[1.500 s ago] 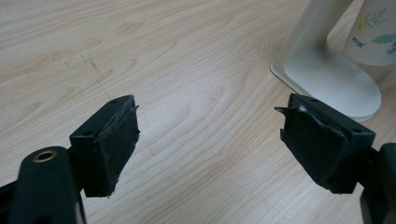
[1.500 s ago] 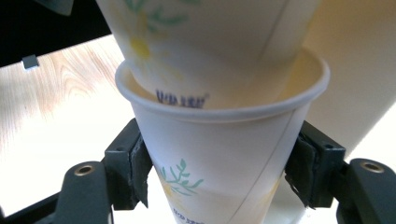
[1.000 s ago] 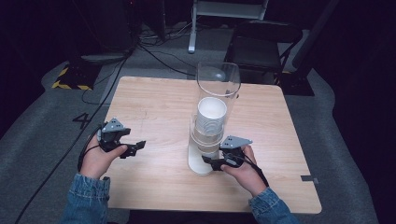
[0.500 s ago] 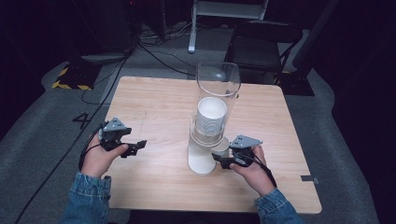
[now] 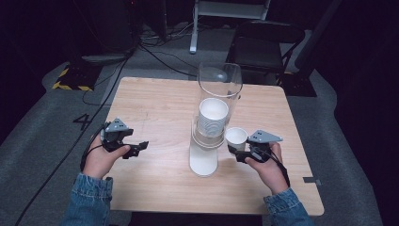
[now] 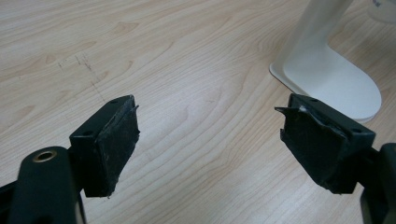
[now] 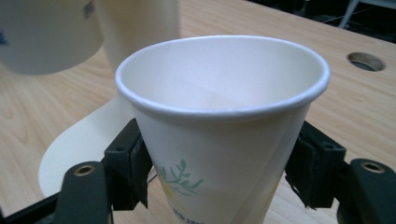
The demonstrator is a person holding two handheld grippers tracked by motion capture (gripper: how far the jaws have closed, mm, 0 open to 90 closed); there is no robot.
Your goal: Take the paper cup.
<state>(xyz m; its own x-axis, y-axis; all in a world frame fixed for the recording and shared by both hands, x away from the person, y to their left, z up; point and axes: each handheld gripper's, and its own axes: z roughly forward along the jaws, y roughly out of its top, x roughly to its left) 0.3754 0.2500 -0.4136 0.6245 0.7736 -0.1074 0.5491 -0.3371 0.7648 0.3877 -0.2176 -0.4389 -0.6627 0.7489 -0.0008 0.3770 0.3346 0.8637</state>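
A white cup dispenser (image 5: 203, 160) stands mid-table, a clear tube (image 5: 219, 87) above it holding a stack of paper cups (image 5: 212, 117). One paper cup (image 5: 235, 137) with a green leaf print (image 7: 219, 121) sits upright in my right gripper (image 5: 241, 151), just right of the dispenser and clear of it. Both pads press its sides in the right gripper view. My left gripper (image 5: 139, 147) hovers at the table's left, jaws wide apart over bare wood (image 6: 201, 121), with the dispenser base (image 6: 327, 77) ahead to its right.
The wooden table (image 5: 155, 103) has a round cable hole (image 7: 365, 61) near the far right. A dark folding chair (image 5: 263, 44) and cables (image 5: 155, 47) lie on the grey floor behind the table.
My right gripper has drawn a single cup out from under the dispenser and carried it to the right and slightly up. The left gripper has stayed where it was.
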